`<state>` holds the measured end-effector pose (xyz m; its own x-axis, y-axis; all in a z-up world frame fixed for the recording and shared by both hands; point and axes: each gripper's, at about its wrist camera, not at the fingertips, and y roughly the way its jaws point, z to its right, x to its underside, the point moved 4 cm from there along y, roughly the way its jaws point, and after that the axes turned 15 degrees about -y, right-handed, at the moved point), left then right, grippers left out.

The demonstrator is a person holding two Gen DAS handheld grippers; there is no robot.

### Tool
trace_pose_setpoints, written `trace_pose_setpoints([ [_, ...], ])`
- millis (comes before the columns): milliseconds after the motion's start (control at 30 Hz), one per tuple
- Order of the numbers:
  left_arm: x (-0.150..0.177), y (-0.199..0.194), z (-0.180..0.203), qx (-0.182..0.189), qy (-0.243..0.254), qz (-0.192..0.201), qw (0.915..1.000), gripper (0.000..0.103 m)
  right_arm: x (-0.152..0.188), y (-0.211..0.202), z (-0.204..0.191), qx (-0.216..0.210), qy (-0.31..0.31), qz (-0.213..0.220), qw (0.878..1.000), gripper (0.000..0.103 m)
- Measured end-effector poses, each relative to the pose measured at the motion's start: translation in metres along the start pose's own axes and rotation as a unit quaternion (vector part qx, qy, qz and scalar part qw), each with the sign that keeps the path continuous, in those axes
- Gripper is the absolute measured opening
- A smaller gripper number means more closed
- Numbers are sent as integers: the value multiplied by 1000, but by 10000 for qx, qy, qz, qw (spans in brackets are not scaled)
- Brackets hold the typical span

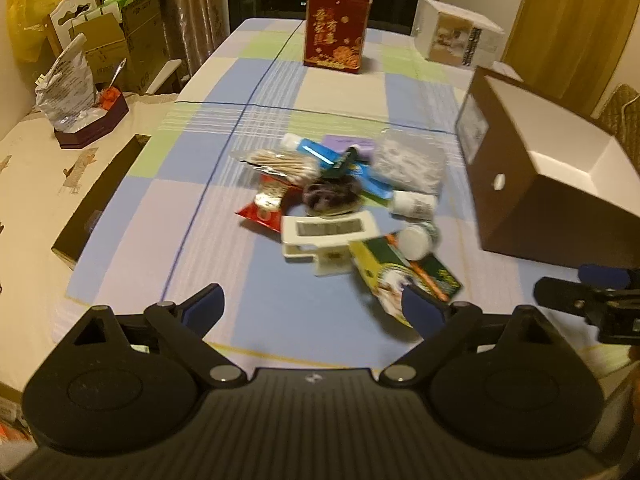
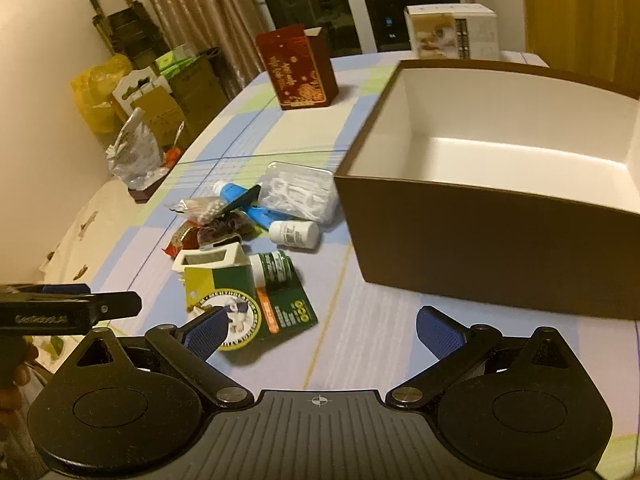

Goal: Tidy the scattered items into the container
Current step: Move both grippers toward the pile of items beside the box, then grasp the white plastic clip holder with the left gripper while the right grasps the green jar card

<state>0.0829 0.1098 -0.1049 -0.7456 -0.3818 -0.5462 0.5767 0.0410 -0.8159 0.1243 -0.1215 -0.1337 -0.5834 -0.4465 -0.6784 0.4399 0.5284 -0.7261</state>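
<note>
Both tools gape wide and empty; the left tool (image 1: 314,306) faces the pile, its nearest item the green-yellow card packet (image 1: 394,276) lying just ahead-right; the right tool (image 2: 322,330) sits nearer the brown box (image 2: 480,236).

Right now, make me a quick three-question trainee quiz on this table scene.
1. True or false: the brown box already holds some items.
2. Which lies nearest the box? A) white pill bottle B) red packet C) cotton swabs
3. Fill in: both the left gripper and right gripper have jaws that are ____.

Key: 1 false, its white inside looks bare; 2 A; 3 open, nothing between them.
</note>
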Motion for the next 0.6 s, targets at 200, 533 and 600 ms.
trace_pose_setpoints([
  [200,-10,24,-15,117,124,-150,9997,85,-7,24,-12,-133,-224,62,9996,100],
  [533,-26,54,-34,230,-76,-382,9990,84,-16,76,-10,-202,-144,-15,9997,71],
  [600,-27,58,-34,296,-92,-438,9986,84,-17,83,-9,-237,-105,-3,9997,70],
])
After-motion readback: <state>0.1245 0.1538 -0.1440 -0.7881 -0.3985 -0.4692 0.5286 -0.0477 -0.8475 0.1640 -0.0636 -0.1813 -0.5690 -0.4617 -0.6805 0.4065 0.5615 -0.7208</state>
